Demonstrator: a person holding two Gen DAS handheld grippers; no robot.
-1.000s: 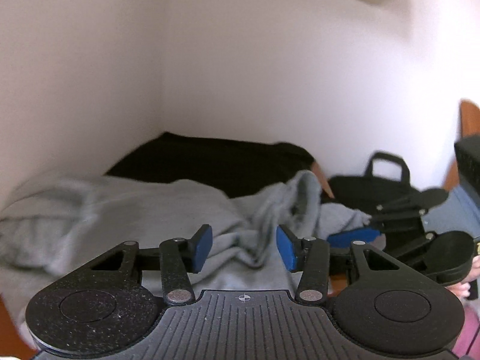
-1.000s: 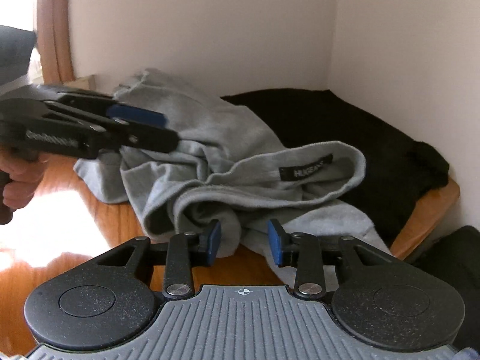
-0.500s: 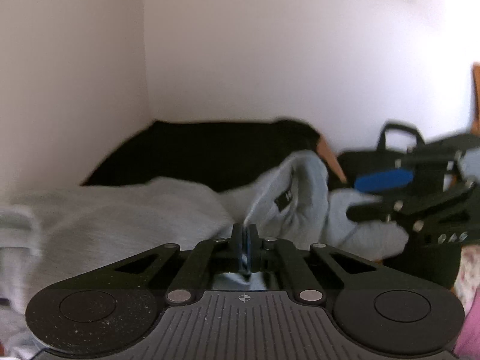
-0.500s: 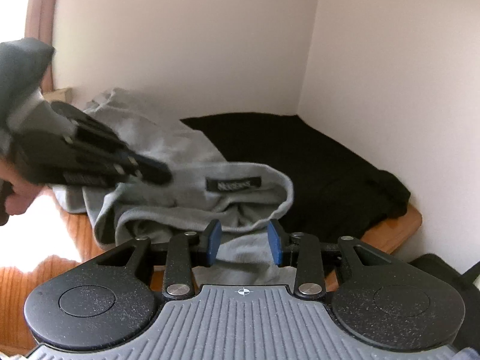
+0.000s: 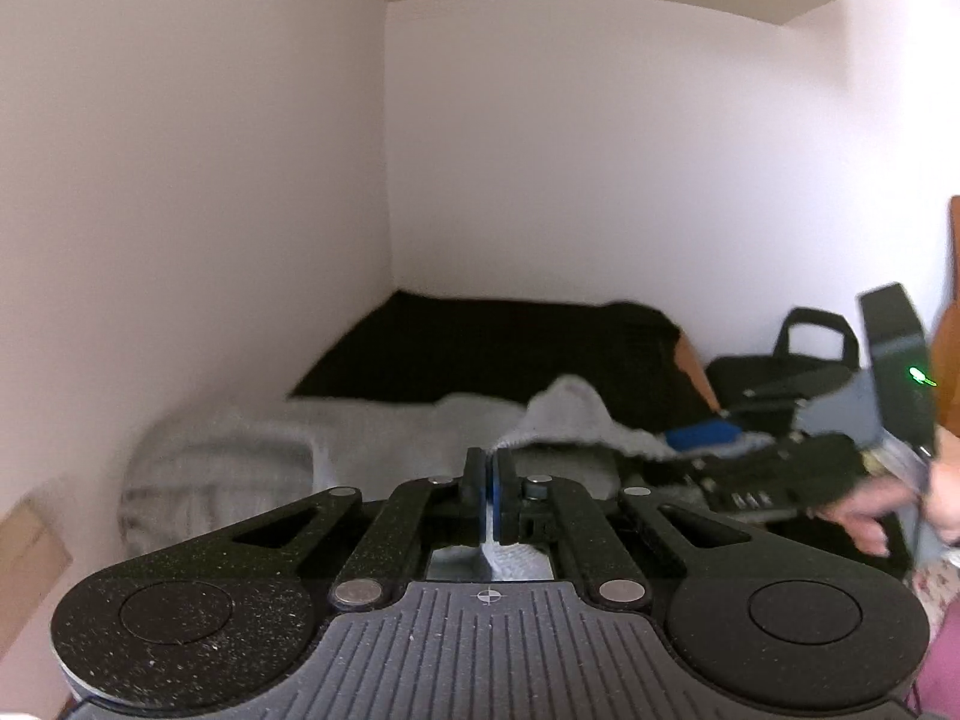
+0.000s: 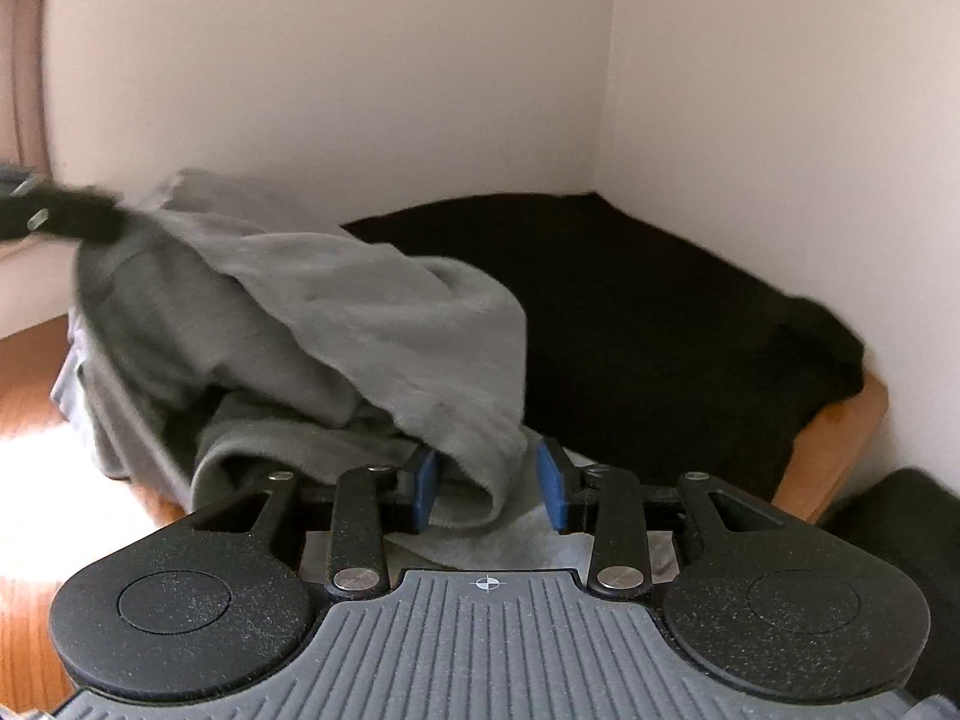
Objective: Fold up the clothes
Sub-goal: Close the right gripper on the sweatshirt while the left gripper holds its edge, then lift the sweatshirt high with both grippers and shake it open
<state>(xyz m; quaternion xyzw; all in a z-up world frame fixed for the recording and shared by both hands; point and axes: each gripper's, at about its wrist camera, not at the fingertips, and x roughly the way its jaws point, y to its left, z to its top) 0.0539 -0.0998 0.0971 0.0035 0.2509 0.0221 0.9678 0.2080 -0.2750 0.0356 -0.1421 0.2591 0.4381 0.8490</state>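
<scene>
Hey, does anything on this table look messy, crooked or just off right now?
Only the grey sweatshirt: it lies in a crumpled heap on the wooden table, part draped over the black garment, one fold pinched in the left tool. No damage or spill shows.

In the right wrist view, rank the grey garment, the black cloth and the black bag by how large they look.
1. black cloth and grey garment: they fill alike areas; the garment lies nearer the camera, so I will not rank them.
2. black bag: smallest, though cut off at the picture's edge.
</scene>
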